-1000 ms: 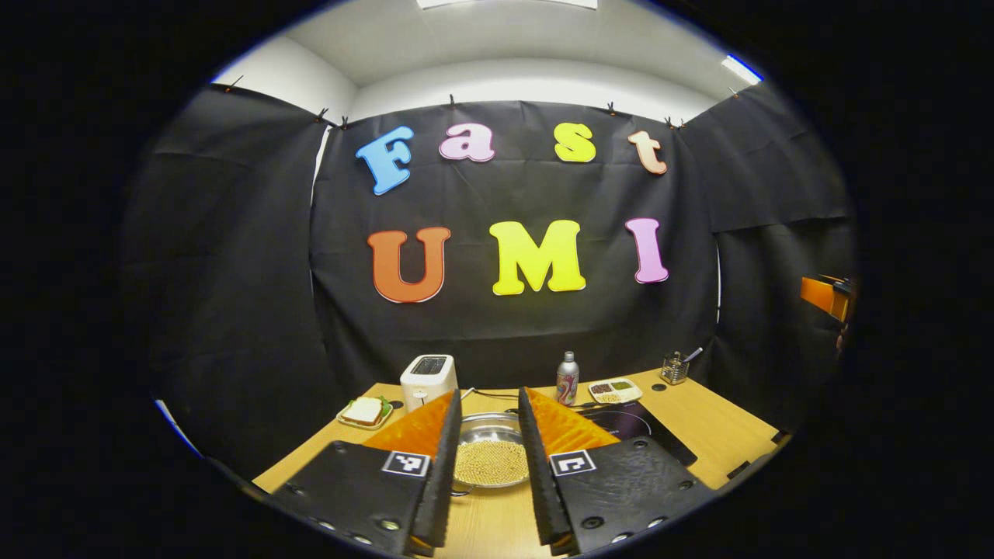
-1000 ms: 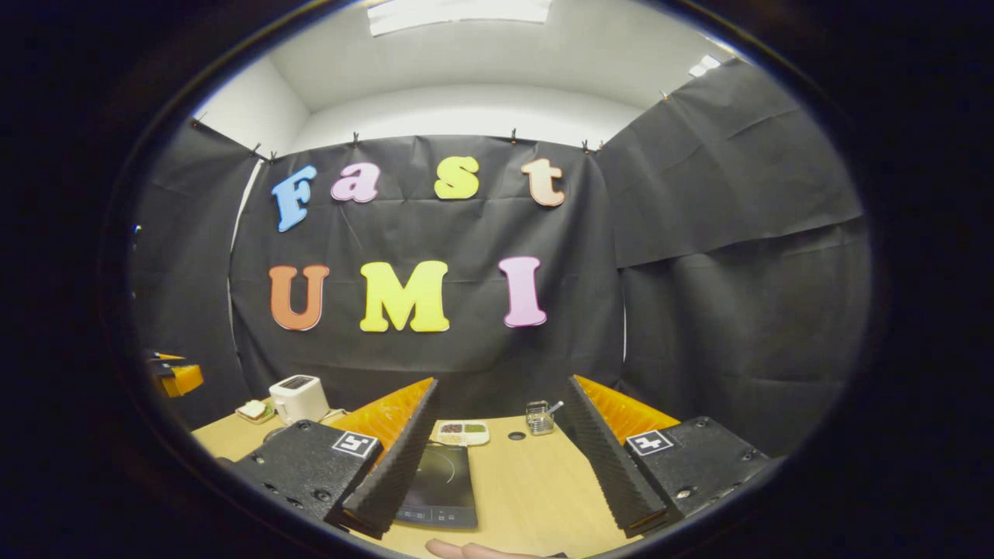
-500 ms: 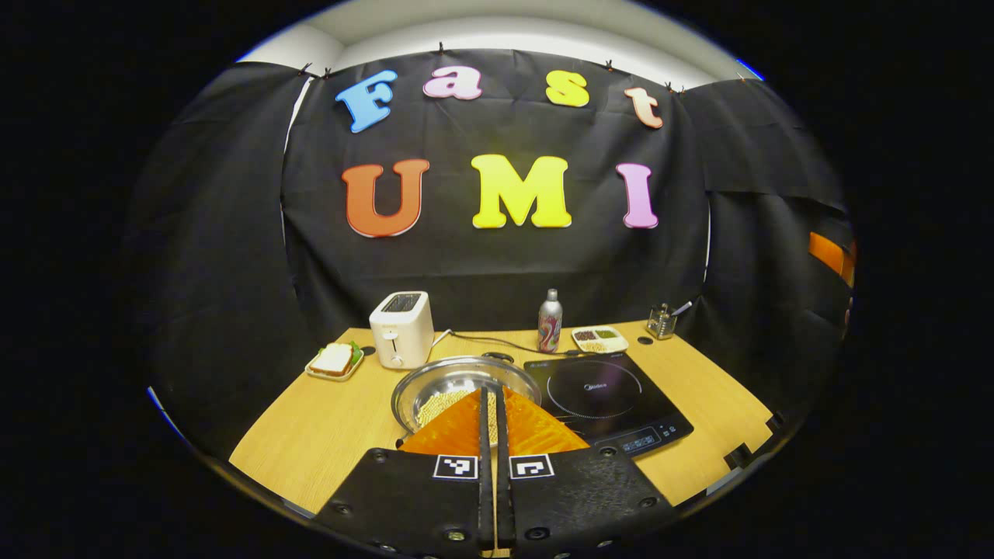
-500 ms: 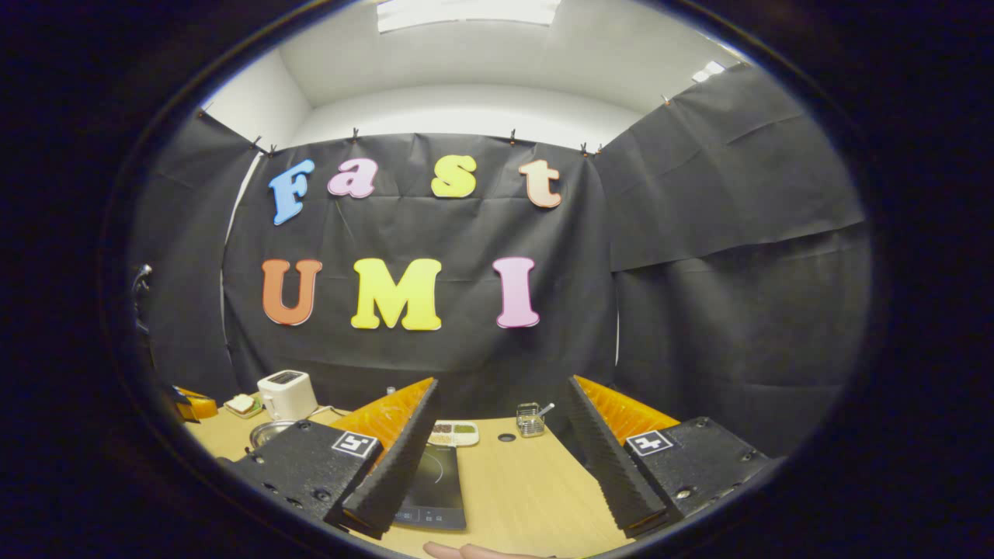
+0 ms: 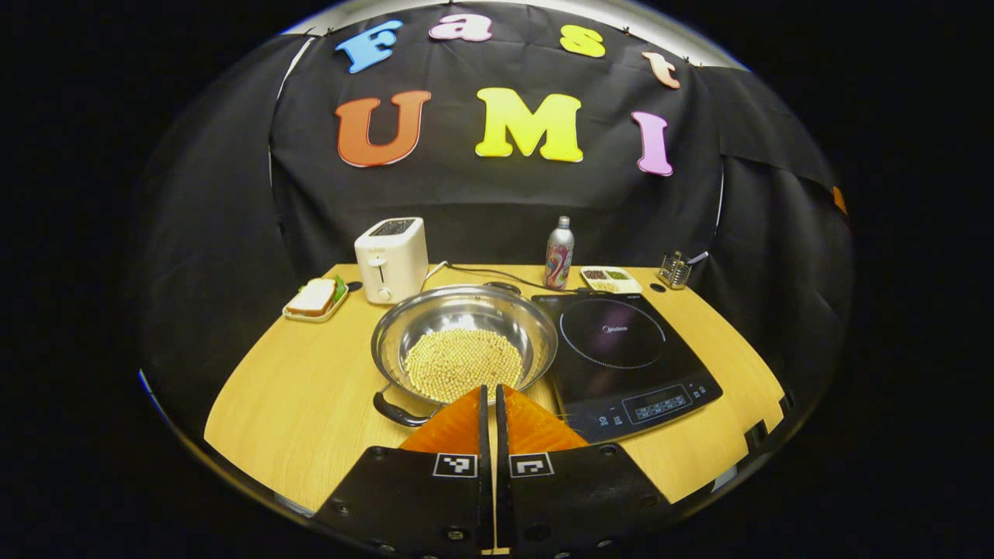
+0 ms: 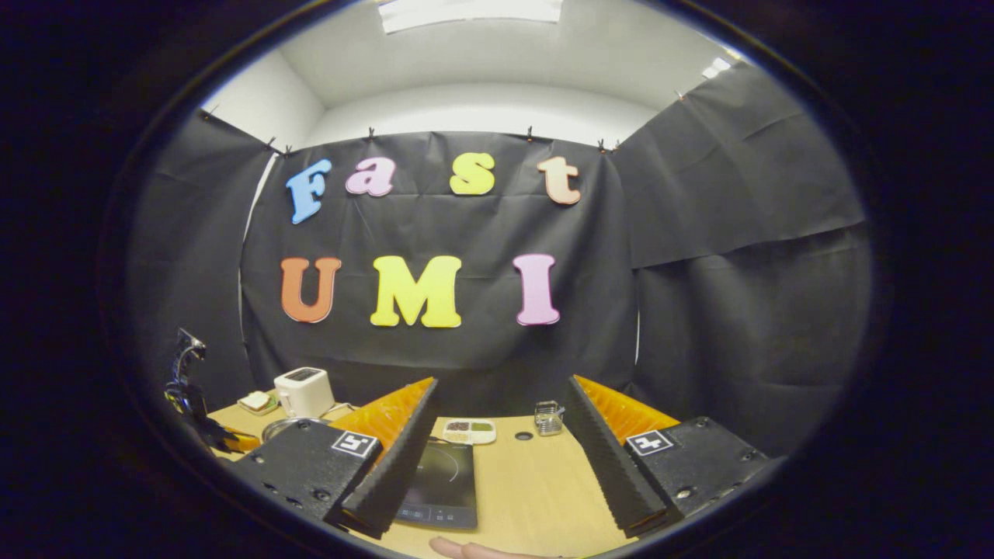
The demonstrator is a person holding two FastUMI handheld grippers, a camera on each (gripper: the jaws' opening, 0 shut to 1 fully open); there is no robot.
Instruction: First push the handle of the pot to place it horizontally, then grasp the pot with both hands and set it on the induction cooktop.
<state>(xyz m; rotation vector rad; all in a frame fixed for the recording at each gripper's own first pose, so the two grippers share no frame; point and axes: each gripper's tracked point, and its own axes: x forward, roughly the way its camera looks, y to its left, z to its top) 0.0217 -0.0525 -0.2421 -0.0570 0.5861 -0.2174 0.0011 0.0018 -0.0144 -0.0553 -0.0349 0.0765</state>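
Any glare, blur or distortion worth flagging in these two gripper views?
Left gripper view: sharp, fisheye bends the wooden table edge; soft reflections inside the steel pot of beans and on the glossy black induction cooktop. Right gripper view: bright ceiling light blown out at top; table items small and low.

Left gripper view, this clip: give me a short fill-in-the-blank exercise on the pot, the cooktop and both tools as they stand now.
1. The left tool has its fingers ____, tips near the pot.
2. The pot rests on the ____, beside the induction cooktop, not on it.
3. The right tool has its fingers ____, holding nothing.
4. The white appliance behind the pot is a ____.

Missing words: shut; table; open; toaster
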